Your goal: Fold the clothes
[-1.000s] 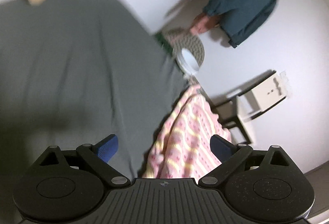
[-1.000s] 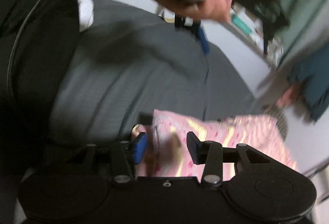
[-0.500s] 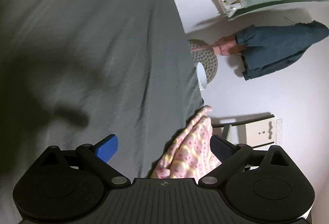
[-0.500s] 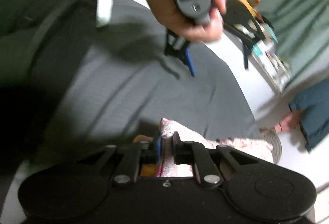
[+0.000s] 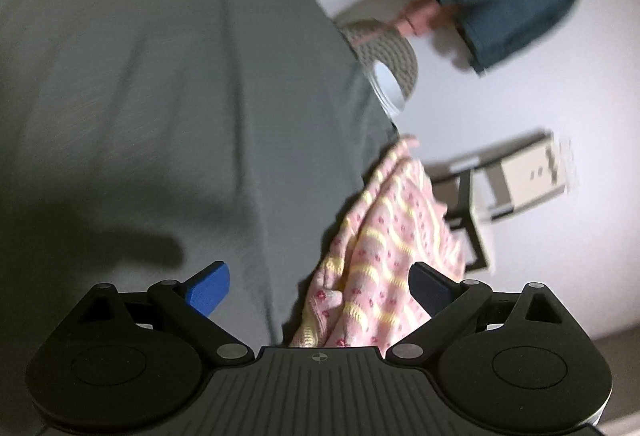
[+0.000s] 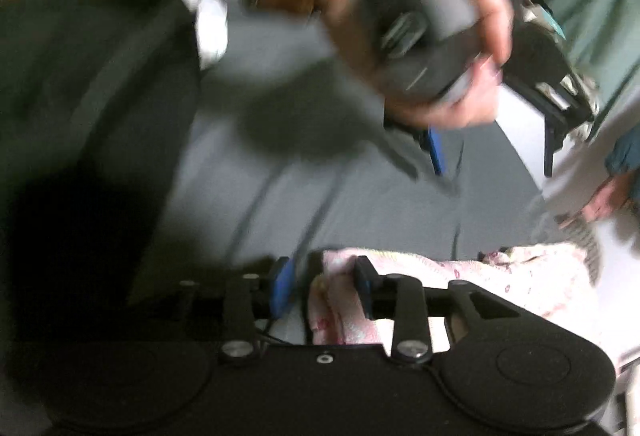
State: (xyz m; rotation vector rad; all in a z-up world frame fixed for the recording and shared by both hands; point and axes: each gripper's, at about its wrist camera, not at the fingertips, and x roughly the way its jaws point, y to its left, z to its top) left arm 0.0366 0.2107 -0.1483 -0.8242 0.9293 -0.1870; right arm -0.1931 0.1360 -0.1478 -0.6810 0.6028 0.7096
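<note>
1. The pink patterned garment (image 5: pixel 390 236) lies bunched along the right-hand edge of the grey sheet (image 5: pixel 160 76), part of it hanging over that edge toward the pale floor (image 5: pixel 520 84). No flat, squared fold shows in either view; it reads as a loose heap.

2. Your left gripper (image 5: pixel 320 284) has its fingers spread wide and holds nothing. The blue pad sits over bare sheet, the dark pad over the near end of the cloth.

3. Your right gripper (image 6: pixel 324 286) has its fingers a little apart with a thick roll of the garment's edge between them. The right finger touches the cloth, while the left blue pad stands just clear, so this looks like a loose straddle, not a firm pinch. That view is blurred, so treat it as uncertain.

4. Expect a light, soft, limp knit: it should drape and stretch rather than hold a line, and it may cling slightly to the sheet instead of sliding.

5. Take it by a hem or corner, through one or two layers, not by the bulky roll, which would likely slip out or lift unevenly.

6. The overhanging part may pull the rest off the bed when lifted, so favour holds at two well-separated points on one edge.
</note>
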